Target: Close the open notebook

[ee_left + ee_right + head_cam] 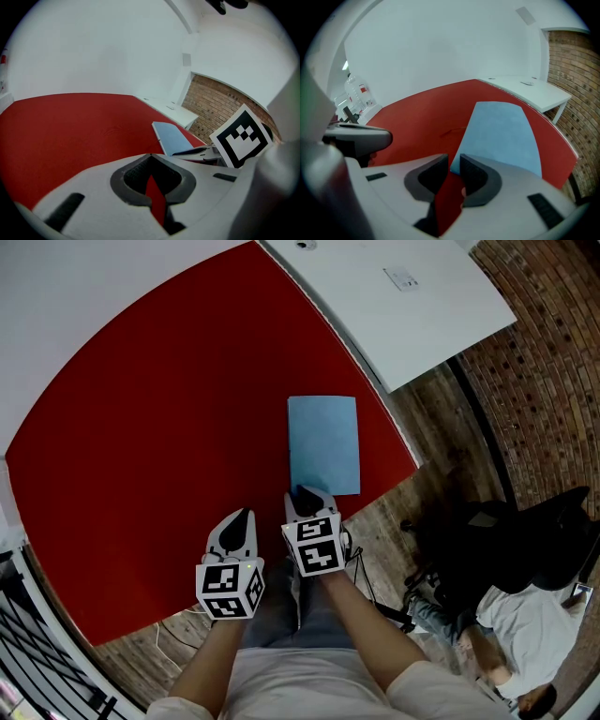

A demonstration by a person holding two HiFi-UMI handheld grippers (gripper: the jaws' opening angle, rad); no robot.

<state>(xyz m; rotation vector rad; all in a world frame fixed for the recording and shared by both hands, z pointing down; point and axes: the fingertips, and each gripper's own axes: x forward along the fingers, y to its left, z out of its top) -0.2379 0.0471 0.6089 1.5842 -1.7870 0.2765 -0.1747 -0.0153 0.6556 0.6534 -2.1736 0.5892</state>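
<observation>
The blue notebook (323,444) lies closed on the red tabletop (141,427), right of centre in the head view. At its near edge the right hand-held gripper (307,496) stands slightly spread — pinching nothing; the left hand-held gripper (240,517) has its tips pressed together.

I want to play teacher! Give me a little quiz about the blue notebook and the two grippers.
1. True or false: the blue notebook lies closed on the red table.
2. Which gripper is nearer the notebook? A) the left gripper B) the right gripper
3. Fill in: the right gripper's jaws stand ____, with nothing clamped between them.
Key: 1 true; 2 B; 3 apart.
</observation>
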